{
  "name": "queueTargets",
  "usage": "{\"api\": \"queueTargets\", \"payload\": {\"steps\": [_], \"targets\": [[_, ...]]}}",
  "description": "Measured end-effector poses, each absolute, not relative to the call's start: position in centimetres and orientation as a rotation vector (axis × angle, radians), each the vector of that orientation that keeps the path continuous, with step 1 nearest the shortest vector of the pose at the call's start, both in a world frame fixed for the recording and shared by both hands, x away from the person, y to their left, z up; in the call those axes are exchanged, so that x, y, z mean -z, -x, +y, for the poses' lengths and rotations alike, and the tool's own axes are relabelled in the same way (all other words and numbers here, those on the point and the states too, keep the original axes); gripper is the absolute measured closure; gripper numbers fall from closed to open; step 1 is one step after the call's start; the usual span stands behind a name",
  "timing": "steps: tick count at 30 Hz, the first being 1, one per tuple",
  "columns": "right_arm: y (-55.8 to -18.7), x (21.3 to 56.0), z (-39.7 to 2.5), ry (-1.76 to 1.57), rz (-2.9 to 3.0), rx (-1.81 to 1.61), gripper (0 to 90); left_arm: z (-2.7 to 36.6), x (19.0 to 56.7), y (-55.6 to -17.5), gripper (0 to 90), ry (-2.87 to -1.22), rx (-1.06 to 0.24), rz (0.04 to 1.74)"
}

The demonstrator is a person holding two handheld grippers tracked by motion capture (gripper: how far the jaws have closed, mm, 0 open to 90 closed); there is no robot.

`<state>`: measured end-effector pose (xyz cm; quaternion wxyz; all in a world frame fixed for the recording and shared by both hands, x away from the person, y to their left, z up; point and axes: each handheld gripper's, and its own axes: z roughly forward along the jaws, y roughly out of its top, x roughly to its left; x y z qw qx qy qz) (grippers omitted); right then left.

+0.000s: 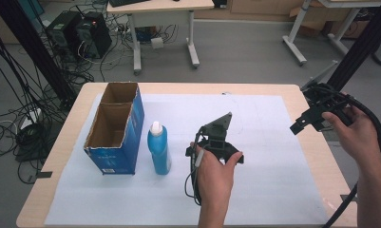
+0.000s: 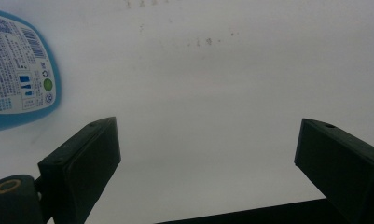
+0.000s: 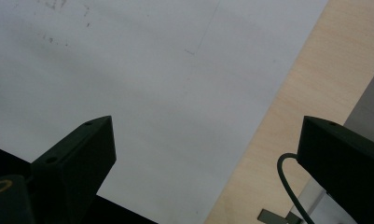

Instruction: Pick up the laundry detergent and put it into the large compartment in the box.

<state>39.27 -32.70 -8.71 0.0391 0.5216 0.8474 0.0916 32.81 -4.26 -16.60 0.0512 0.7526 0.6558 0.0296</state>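
A blue bottle point(image 1: 158, 148) with a white cap stands upright on the white paper point(image 1: 259, 118), just right of an open-topped blue cardboard box point(image 1: 114, 128). My left gripper point(image 1: 215, 145) hovers over the paper a little right of the bottle, held in a hand. In the left gripper view it point(image 2: 208, 158) is open with nothing between its jaws, and the bottle's label point(image 2: 19, 70) sits at the upper left. My right gripper point(image 1: 311, 116) is held above the table's right edge. In its own view it point(image 3: 205, 158) is open and empty over paper and wood.
The wooden table point(image 1: 321, 161) shows bare strips around the paper. A black frame post point(image 1: 364, 42) rises at the far right. On the floor behind are desks, computer towers point(image 1: 79, 33) and tangled cables. A cable point(image 3: 289, 186) trails by the right jaw.
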Motion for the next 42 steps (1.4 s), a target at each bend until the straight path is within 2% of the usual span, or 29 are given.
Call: {"api": "queueTargets", "payload": {"steps": [17,32,42], "targets": [[-39.6,9.7,-32.8,-1.612,2.611,-0.268,4.5,-4.3,15.4,-33.0,7.0,-2.313,-0.110,1.998],[-39.8,9.8,-33.1,-1.622,2.611,-0.263,4.5,-3.8,9.9,-33.1,6.7,-2.286,-0.220,1.983],[-40.0,9.9,-33.1,-1.621,2.618,-0.267,4.5,-3.4,7.5,-33.2,6.6,-2.272,-0.275,1.988]]}}
